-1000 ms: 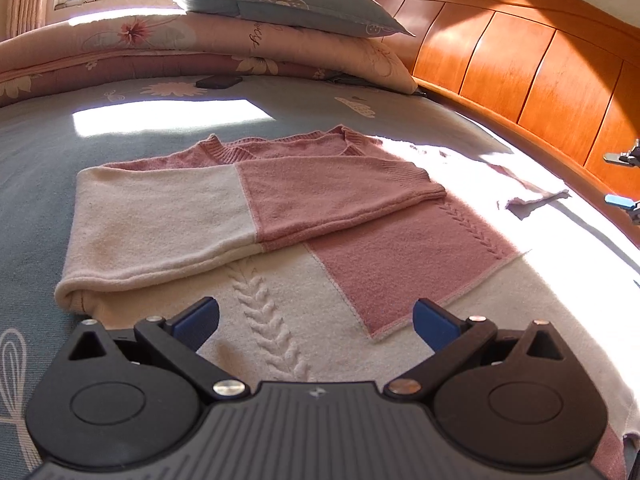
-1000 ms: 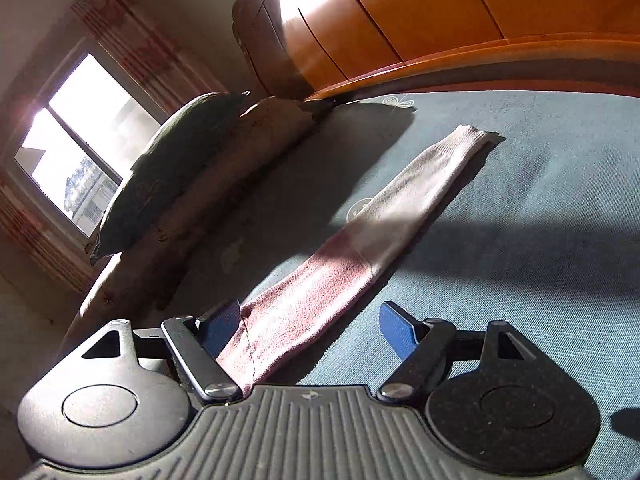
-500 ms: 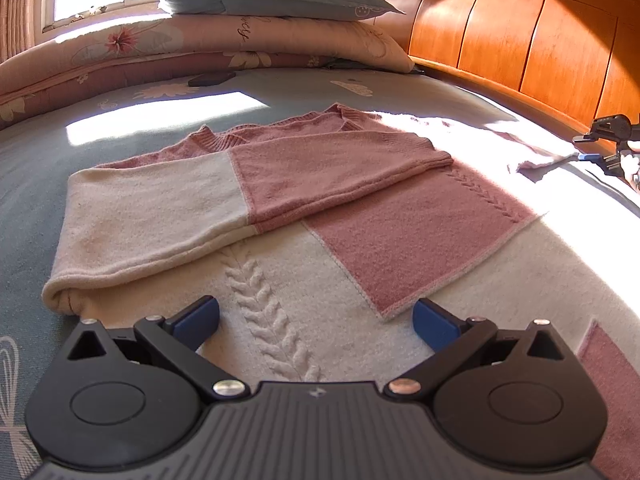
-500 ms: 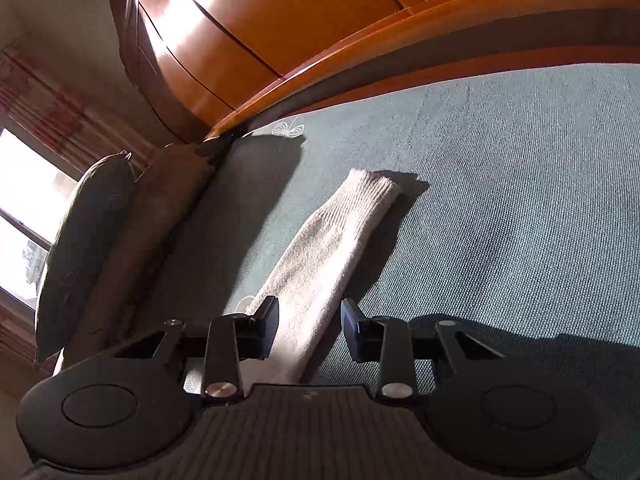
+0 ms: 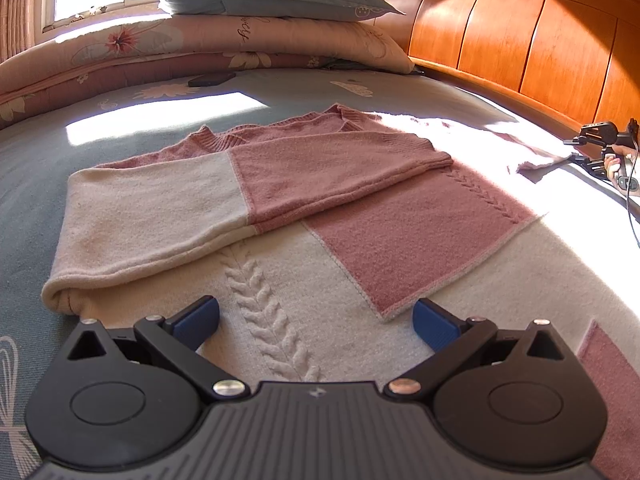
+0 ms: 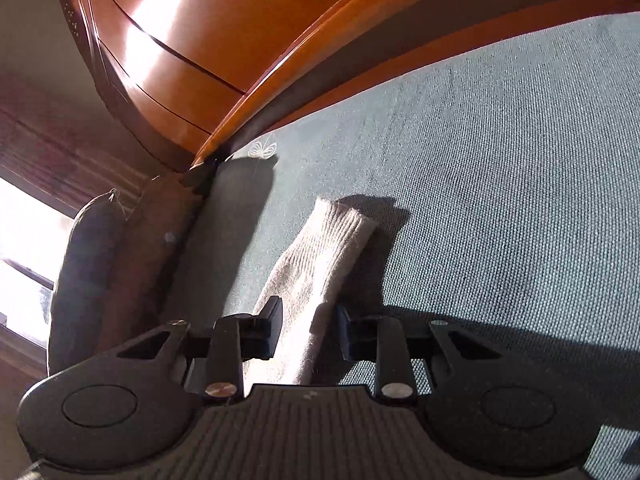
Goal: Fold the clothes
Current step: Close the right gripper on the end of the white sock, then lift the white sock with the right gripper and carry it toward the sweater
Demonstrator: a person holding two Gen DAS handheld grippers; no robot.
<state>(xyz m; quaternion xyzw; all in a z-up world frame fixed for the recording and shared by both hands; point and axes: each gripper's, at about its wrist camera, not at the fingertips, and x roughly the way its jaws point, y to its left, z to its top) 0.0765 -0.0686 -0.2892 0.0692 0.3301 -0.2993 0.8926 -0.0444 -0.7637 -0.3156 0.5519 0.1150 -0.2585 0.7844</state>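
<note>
The sweater (image 5: 304,216) lies flat on the bed (image 5: 36,160), one sleeve already folded across its chest. The other sleeve (image 6: 320,256) stretches out toward the headboard (image 6: 192,40), lying between the jaws of the right gripper (image 6: 308,332), which are closing on it near the cuff. Best to pinch both layers squarely, then lift low and carry it across. The left gripper (image 5: 316,320) hovers open above the hem. The quilt (image 5: 280,40) bears cursive lettering, too small to read.
</note>
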